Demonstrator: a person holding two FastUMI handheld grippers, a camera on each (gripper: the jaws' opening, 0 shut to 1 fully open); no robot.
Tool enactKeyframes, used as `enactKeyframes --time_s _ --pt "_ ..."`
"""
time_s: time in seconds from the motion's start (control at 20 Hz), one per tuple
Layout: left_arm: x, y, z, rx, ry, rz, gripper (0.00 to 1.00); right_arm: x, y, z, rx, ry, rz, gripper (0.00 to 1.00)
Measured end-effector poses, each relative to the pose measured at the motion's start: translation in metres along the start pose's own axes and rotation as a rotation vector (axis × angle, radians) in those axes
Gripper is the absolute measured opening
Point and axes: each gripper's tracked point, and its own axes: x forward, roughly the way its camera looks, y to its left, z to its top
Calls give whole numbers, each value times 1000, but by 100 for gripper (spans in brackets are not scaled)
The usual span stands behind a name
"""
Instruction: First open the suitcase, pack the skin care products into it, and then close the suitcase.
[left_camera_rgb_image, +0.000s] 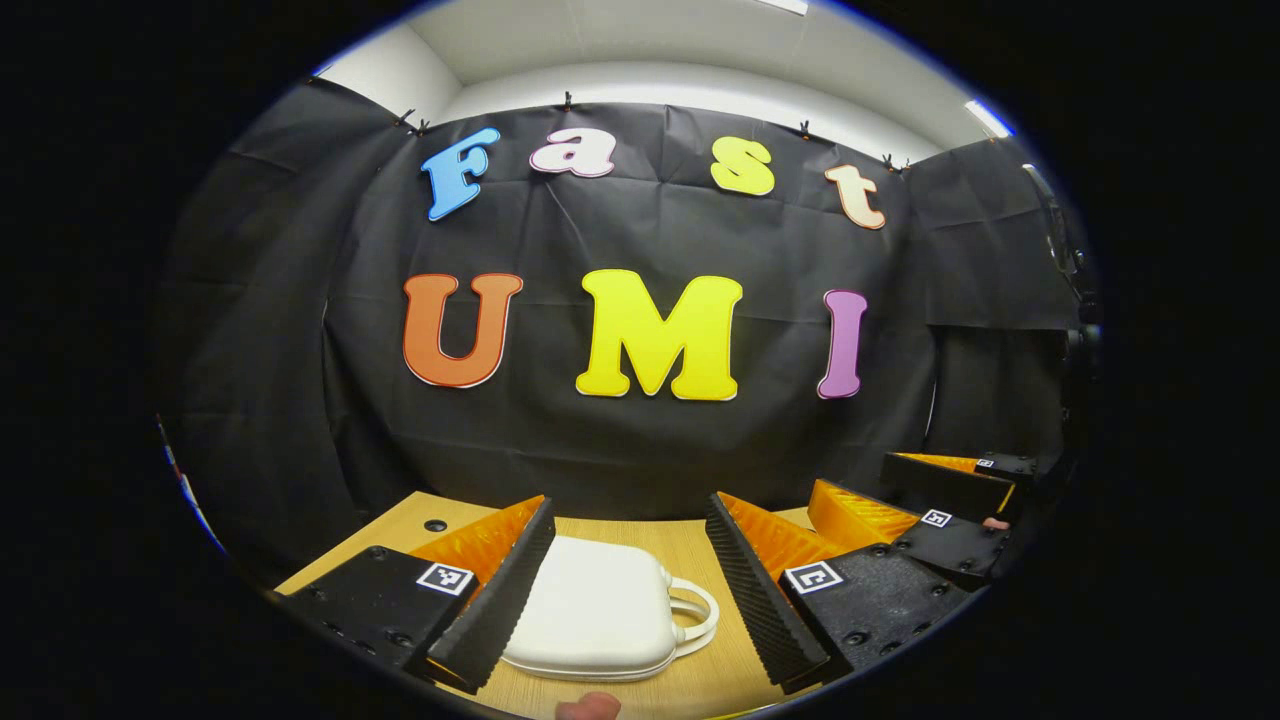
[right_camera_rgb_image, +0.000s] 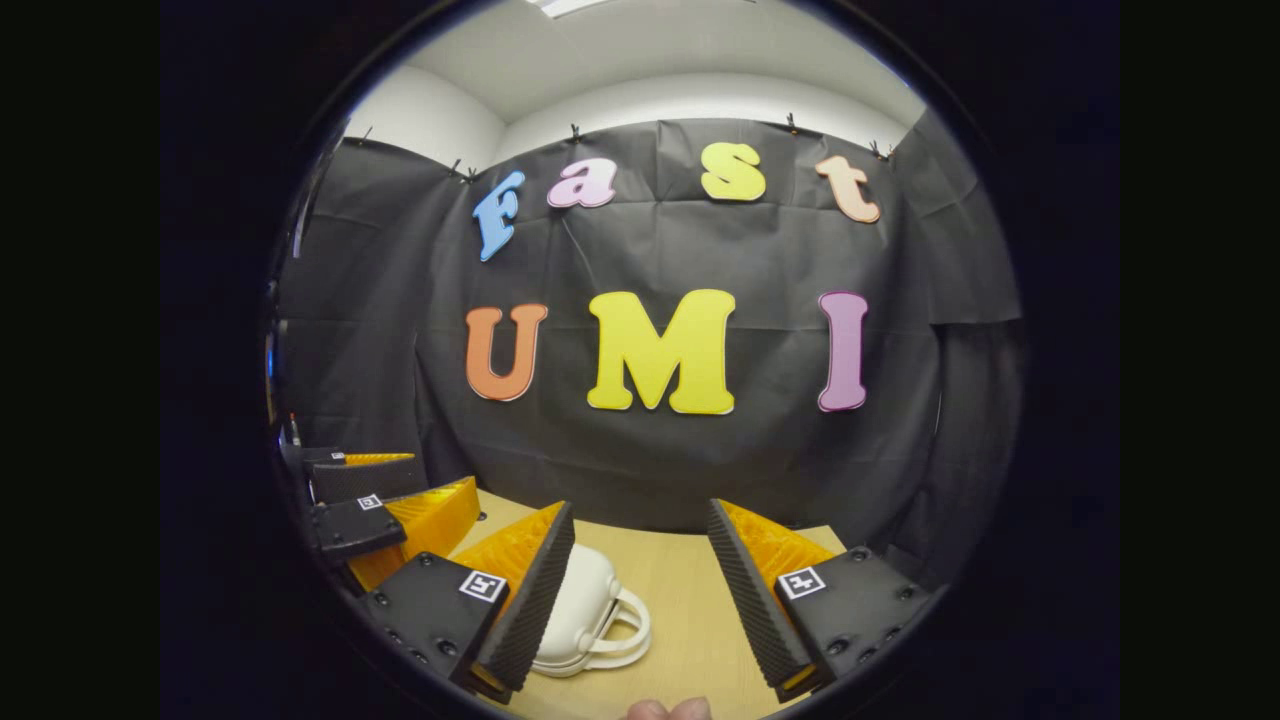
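1. Standing wide apart, the fingers of the left gripper (left_camera_rgb_image: 630, 590) held nothing; their ribbed black pads (left_camera_rgb_image: 500, 600) framed the white suitcase (left_camera_rgb_image: 600, 610) on the table beyond them.
2. Fingers of the right gripper (right_camera_rgb_image: 640, 590) were likewise spread and empty, hovering above the wooden table (right_camera_rgb_image: 680, 610).
3. Lying flat and closed on the tabletop, the suitcase (right_camera_rgb_image: 585, 610) had its looped handle (left_camera_rgb_image: 695, 610) pointing to the right in the left gripper view.
4. From the right gripper view, the case sat just behind that gripper's left finger (right_camera_rgb_image: 530, 590), partly hidden by it.
5. Both grippers hung side by side, near each other; each showed at the edge of the other's view.
6. Behind everything hung the black cloth wall (left_camera_rgb_image: 640, 450).
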Motion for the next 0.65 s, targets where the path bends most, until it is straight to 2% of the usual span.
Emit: enactKeyframes --time_s 0.65 --pt "3 -4 -2 2 9 -15 97 3 -5 -1 5 2 -12 80"
